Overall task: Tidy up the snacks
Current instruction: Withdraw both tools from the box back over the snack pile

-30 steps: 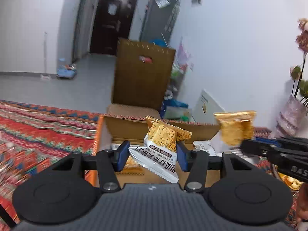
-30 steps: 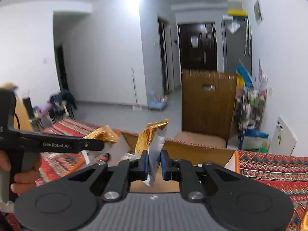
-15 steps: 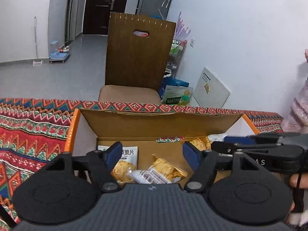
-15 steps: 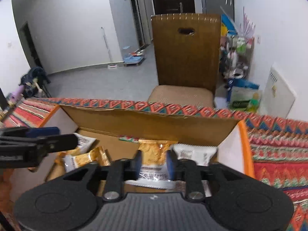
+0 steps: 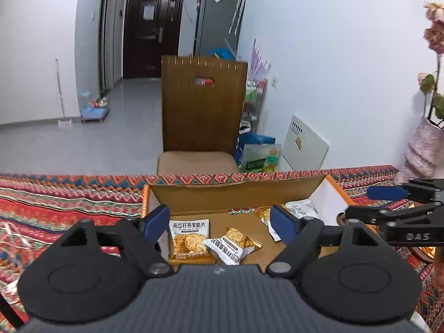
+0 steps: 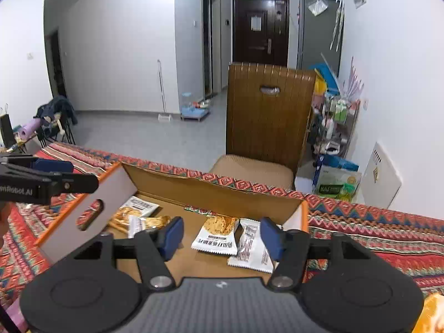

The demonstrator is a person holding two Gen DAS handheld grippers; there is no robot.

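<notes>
An open cardboard box (image 5: 238, 194) with orange edges sits on a patterned cloth and holds several snack packets. In the left wrist view my left gripper (image 5: 220, 223) is open and empty above the box's near left part, over an oat-crisp packet (image 5: 188, 241) and a gold-and-white packet (image 5: 233, 245). In the right wrist view my right gripper (image 6: 222, 234) is open and empty above the box (image 6: 213, 191), over a white-and-gold packet (image 6: 217, 234) and a white packet (image 6: 251, 247). More packets (image 6: 138, 216) lie at the box's left.
A red patterned cloth (image 5: 69, 197) covers the table. A brown chair (image 5: 202, 105) stands behind the table. A pink vase with flowers (image 5: 424, 149) stands at the far right. The right gripper shows in the left wrist view (image 5: 402, 216).
Both grippers lowered their packets into the box, opened and let them go, then pulled back up. The packets now lie on the box floor.
</notes>
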